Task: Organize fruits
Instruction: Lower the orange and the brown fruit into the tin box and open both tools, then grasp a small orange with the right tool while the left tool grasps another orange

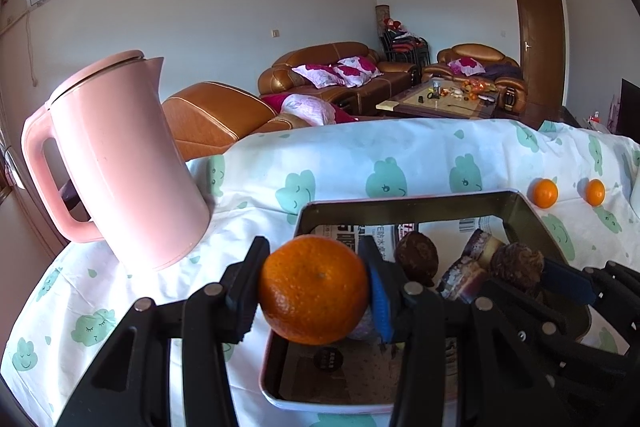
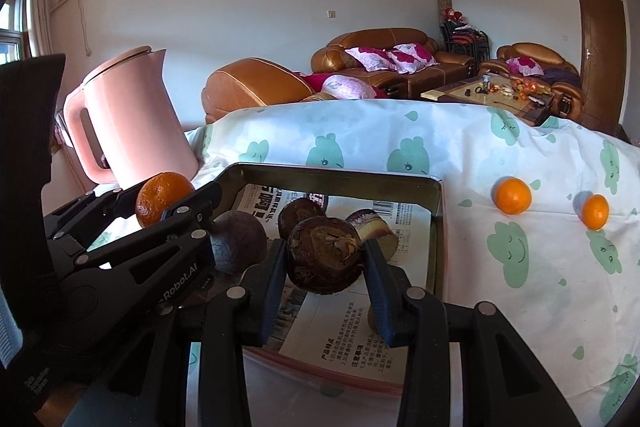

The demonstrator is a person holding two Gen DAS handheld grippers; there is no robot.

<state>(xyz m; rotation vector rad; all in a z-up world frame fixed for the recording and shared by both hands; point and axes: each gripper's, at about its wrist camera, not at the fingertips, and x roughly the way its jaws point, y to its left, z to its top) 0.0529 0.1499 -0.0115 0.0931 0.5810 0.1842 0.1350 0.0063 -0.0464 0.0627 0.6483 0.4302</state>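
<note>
The left gripper (image 1: 314, 291) pinches a round orange mandarin (image 1: 313, 289) between its pads, held over the near left corner of the rectangular metal tray (image 1: 408, 202) lined with newspaper. Just to its right, the right gripper (image 2: 324, 261) clamps a dark brown wrinkled fruit (image 2: 325, 254) above the tray's middle. Beyond both sit another dark round fruit (image 2: 239, 241) and a cut piece (image 2: 374, 229). Two small orange mandarins (image 2: 513, 195) lie farther right on the cloud-print cloth (image 2: 520, 267). Best lower each fruit onto a bare patch of paper before releasing, so neither rolls.
</note>
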